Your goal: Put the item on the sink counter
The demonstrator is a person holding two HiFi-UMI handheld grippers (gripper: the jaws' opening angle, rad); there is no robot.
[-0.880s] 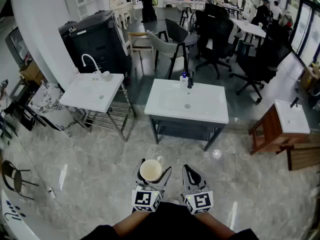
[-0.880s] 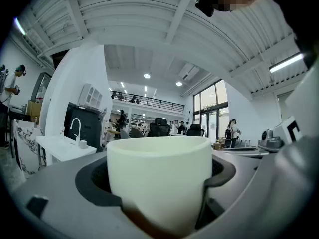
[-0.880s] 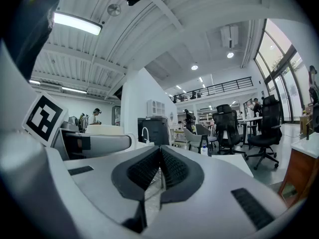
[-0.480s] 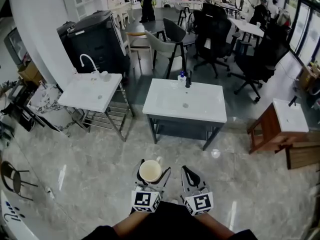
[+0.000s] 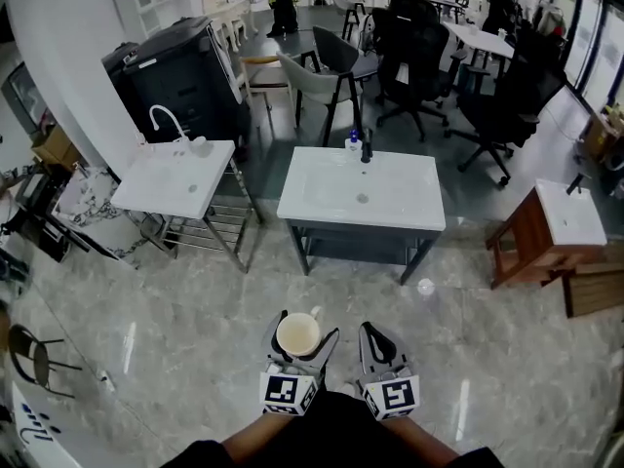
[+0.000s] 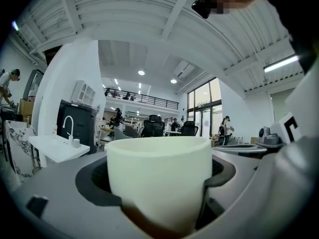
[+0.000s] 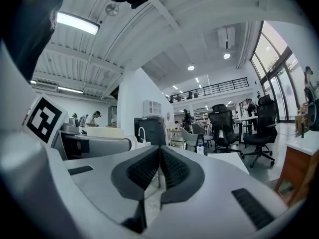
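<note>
A cream mug [image 5: 297,334] [image 6: 158,180] sits upright between the jaws of my left gripper [image 5: 297,339] [image 6: 159,183], which is shut on it with the jaws spread wide around its body. My right gripper [image 5: 376,344] [image 7: 159,171] is beside it, shut with nothing between its pads. Both are held low, close to my body, over the marble floor. The white sink counter [image 5: 363,191] with a black tap [image 5: 368,149] stands some way ahead, well beyond both grippers.
A second white sink [image 5: 175,176] with a white tap stands on a metal rack to the left. A small wooden stand with a basin [image 5: 551,230] is at the right. Office chairs [image 5: 419,61] and a dark cabinet [image 5: 175,71] stand behind the counter.
The view has shifted slightly; the sink counter sits a little higher and closer in the frame. Both grippers keep their pose, the mug still held.
</note>
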